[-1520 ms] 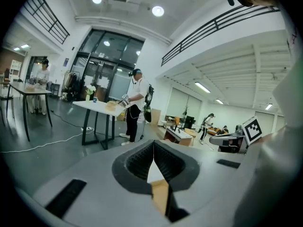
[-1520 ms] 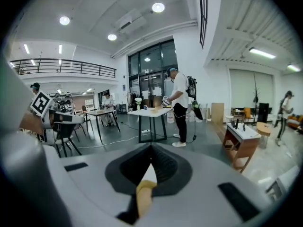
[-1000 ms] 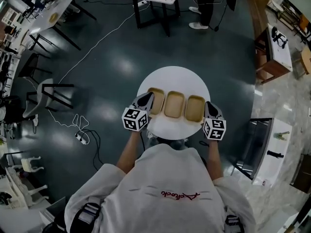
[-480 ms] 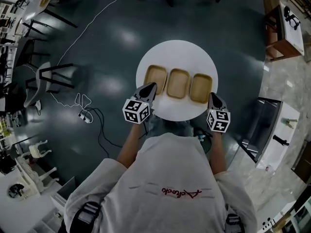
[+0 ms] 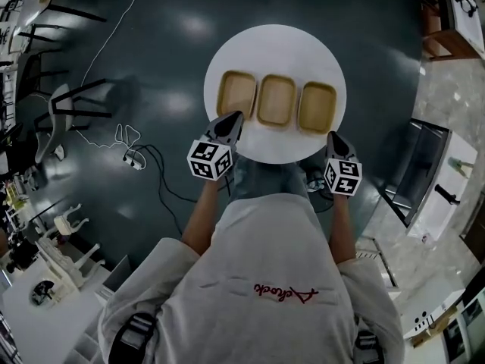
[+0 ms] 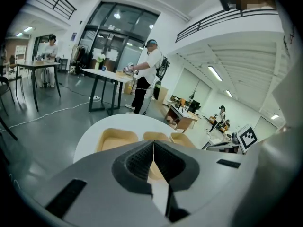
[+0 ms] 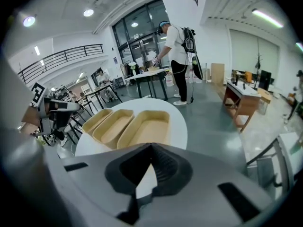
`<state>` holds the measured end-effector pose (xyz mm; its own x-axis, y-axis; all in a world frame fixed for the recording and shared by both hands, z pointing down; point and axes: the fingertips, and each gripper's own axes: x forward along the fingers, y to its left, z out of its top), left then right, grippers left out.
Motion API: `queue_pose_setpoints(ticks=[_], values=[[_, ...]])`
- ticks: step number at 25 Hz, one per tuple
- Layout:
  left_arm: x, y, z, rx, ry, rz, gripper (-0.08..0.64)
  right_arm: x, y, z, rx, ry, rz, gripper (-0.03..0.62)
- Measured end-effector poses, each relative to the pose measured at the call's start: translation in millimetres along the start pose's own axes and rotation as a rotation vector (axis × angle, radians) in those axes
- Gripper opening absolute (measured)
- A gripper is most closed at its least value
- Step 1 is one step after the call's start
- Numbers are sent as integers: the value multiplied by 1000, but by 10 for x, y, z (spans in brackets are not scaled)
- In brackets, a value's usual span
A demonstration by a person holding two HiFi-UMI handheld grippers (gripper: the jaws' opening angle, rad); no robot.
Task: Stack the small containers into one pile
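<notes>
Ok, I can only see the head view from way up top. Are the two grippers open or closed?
Observer: The left gripper is shut. Its own view shows the jaws pressed together with nothing between them.
Operator: And the other one?
Observer: The right gripper is shut and empty too, pointing toward the nearest tray.
Operator: Is anyone else around?
Observer: Yes. A person in a white shirt stands at a far table, beyond the round table.
</notes>
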<state>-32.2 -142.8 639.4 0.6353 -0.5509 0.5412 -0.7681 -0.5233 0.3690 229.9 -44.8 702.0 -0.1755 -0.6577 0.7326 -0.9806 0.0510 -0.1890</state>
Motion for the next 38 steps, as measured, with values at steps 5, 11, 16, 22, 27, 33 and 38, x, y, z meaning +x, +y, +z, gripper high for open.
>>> queue_pose_setpoints(ticks=[5, 11, 16, 22, 27, 33, 38], values=[[30, -35, -159, -15, 24, -6, 14, -37, -28, -194, 22, 20, -7, 20], [70, -123, -209, -11, 31, -21, 14, -71, -69, -332, 46, 32, -14, 20], [109, -165, -192, -11, 33, -26, 14, -53, -95, -373, 67, 43, -11, 23], [131, -171, -236, -15, 42, -30, 14, -10, -90, -470, 101, 67, 14, 137], [122, -184, -242, -16, 46, -35, 14, -6, -157, -378, 105, 45, -15, 137], [130, -170, -264, -22, 49, -30, 14, 205, -293, -160, 90, 40, -31, 135], [77, -137, -265, -30, 45, -20, 14, 454, -338, -1, 79, 54, -26, 133]])
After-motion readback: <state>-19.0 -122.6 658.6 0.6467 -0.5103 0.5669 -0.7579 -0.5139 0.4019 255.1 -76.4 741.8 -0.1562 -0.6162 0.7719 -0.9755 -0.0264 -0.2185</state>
